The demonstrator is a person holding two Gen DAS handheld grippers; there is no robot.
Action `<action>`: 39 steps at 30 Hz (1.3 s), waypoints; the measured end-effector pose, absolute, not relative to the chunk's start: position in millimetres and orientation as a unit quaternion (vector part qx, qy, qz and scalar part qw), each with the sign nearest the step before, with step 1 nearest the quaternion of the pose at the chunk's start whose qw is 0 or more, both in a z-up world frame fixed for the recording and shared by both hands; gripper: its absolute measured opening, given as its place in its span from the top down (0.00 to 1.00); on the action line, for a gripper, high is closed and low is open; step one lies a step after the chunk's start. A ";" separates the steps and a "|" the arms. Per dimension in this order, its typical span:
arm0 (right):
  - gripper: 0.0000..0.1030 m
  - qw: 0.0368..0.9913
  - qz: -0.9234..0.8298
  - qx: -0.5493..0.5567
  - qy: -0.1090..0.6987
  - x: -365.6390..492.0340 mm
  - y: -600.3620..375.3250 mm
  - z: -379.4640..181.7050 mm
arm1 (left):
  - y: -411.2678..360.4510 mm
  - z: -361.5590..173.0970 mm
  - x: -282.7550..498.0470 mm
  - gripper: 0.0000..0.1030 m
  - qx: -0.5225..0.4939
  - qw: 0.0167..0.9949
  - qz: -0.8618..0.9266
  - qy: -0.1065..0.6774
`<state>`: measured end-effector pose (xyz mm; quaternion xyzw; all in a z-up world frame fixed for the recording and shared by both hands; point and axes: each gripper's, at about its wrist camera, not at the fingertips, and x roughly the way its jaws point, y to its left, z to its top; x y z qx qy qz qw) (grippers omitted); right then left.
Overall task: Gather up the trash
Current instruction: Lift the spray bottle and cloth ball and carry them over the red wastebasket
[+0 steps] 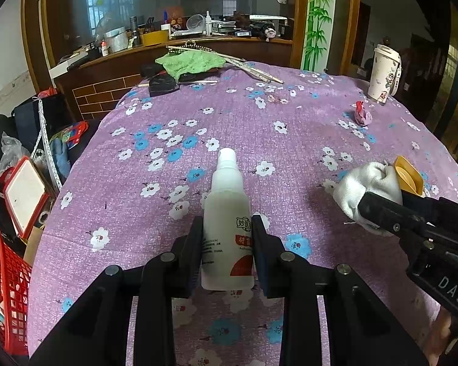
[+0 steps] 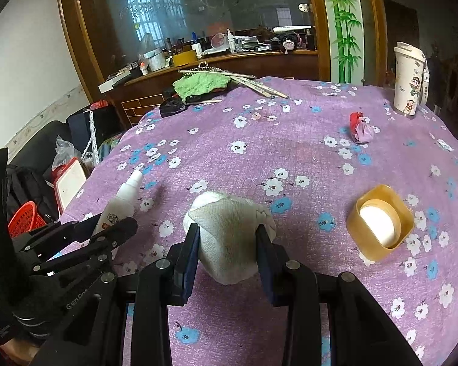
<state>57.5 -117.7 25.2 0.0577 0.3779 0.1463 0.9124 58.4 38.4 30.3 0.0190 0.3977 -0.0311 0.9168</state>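
Observation:
My left gripper is shut on a white spray bottle with a red and white label, its pads pressing the bottle's lower body, cap pointing away. The same bottle shows in the right wrist view beside the left gripper. My right gripper is shut on a balled white cloth, squeezed between both pads just above the purple flowered tablecloth. In the left wrist view that cloth bulges from the right gripper. A crumpled red and pink scrap lies farther back.
An amber square jar with a white inside sits right of the cloth. A white cartoon tumbler stands at the back right. A green cloth, sticks and a black object lie at the far edge. A red basket stands below the table's left side.

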 end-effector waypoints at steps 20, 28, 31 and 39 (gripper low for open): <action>0.63 0.917 0.144 0.043 0.370 53.4 -114.1 28.9 | 38.7 29.2 57.3 0.72 0.026 0.919 -0.024 0.394; 0.63 0.916 0.146 0.042 0.370 52.8 -113.5 29.3 | 39.8 29.3 57.2 0.72 0.028 0.920 -0.021 0.392; 0.63 0.917 0.145 0.042 0.369 52.3 -113.5 29.2 | 40.6 29.4 57.3 0.72 0.028 0.920 -0.020 0.391; 0.63 0.918 0.148 0.039 0.367 51.4 -112.9 30.5 | 40.7 30.0 56.9 0.72 0.029 0.920 -0.018 0.390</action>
